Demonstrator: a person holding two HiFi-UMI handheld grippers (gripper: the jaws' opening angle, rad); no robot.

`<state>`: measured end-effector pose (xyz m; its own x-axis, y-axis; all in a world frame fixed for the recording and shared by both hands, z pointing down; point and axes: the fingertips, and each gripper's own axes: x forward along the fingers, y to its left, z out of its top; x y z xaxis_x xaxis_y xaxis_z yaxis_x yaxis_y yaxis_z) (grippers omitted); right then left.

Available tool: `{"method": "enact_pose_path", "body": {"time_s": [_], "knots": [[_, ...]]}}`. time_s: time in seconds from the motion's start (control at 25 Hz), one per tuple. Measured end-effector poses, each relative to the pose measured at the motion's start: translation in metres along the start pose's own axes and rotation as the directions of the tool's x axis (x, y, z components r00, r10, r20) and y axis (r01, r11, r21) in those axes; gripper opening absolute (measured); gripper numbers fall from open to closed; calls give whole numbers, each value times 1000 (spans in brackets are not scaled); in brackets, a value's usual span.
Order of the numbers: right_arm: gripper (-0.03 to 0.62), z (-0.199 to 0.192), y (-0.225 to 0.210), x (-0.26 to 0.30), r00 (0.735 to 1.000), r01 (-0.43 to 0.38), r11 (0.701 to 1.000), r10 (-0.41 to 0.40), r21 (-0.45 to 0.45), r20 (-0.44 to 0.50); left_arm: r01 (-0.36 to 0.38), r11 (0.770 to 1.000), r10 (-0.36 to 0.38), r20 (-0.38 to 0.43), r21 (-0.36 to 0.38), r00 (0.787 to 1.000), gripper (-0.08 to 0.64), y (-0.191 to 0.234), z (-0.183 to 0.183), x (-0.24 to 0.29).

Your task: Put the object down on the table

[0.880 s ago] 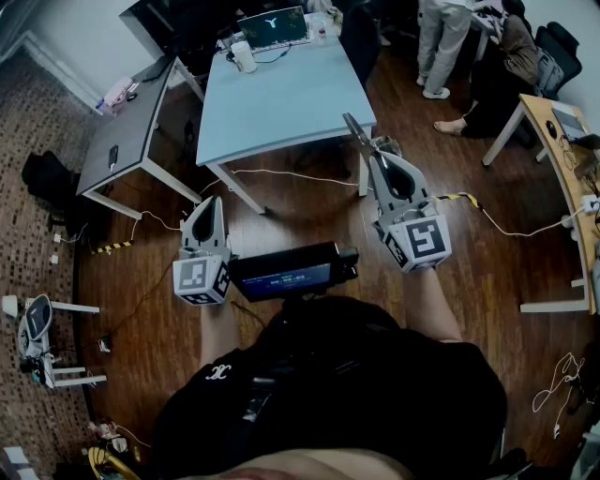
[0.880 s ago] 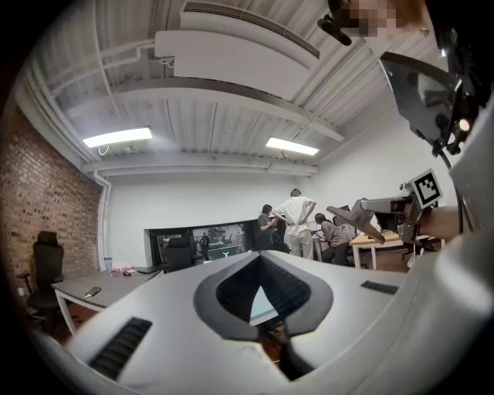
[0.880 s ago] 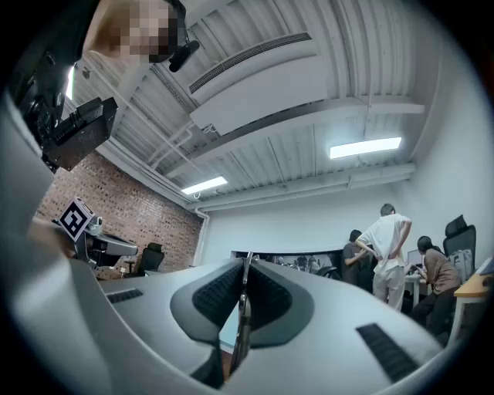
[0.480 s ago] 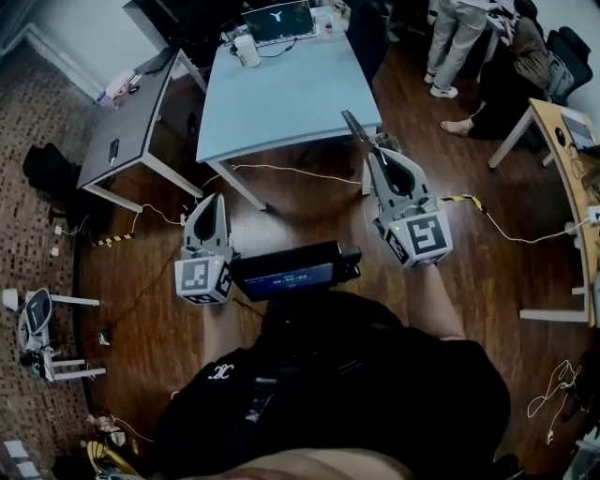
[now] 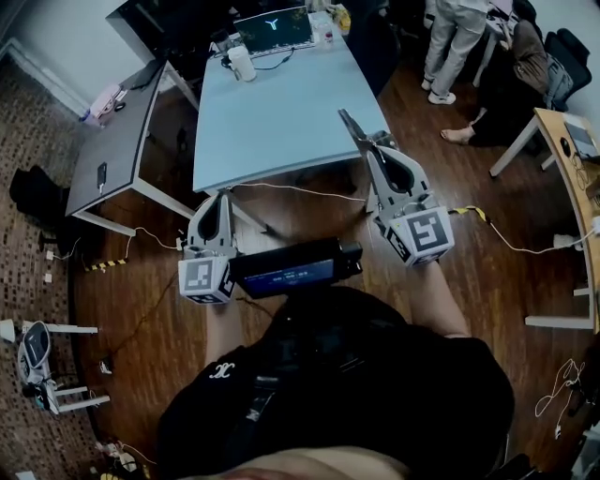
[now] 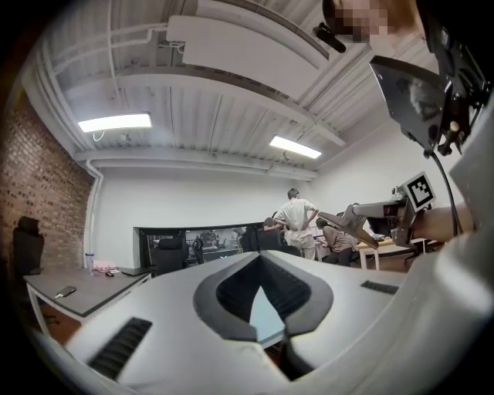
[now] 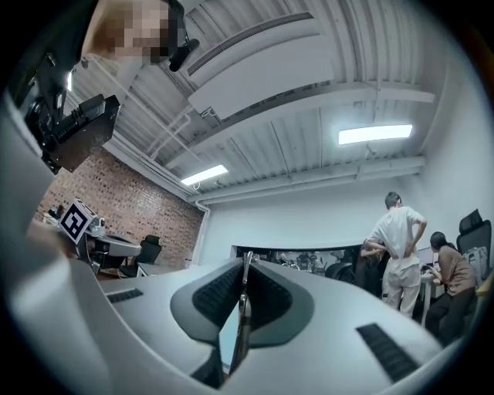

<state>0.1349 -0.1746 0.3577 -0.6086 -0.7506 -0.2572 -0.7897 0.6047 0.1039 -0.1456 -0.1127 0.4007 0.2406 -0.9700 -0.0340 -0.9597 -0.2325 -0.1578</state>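
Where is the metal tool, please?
The metal tool is right of centre in the head view, clamped in the right hand-held gripper by the blue table.

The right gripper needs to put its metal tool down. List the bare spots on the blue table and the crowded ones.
Blue table: the whole near and middle stretch, from the front edge by the right gripper and its metal tool up to the white cup, is bare. Crowded: the far end, with the laptop and the cup.

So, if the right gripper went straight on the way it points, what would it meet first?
Probably the light blue table: the right gripper and its clamped metal tool point over its near edge, though height above it is unclear.
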Motion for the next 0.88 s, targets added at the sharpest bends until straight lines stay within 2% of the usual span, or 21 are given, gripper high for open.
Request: {"method": "enact_pose_path", "body": {"time_s": [0.28, 0.44, 0.76, 0.88], "knots": [[5, -20, 0, 124, 999, 53, 998, -53, -31, -6, 88, 996, -89, 26, 20, 996, 5, 101, 1, 99], [5, -29, 1, 178, 997, 79, 996, -79, -45, -7, 108, 994, -110, 45, 30, 993, 5, 150, 6, 140], [5, -61, -11, 221, 993, 98, 995, -99, -28, -57, 132, 991, -132, 16, 8, 991, 5, 182, -17, 184], [5, -84, -21, 231, 989, 98, 995, -99, -17, -113, 127, 992, -127, 4, 12, 992, 5, 183, -22, 192]]}}
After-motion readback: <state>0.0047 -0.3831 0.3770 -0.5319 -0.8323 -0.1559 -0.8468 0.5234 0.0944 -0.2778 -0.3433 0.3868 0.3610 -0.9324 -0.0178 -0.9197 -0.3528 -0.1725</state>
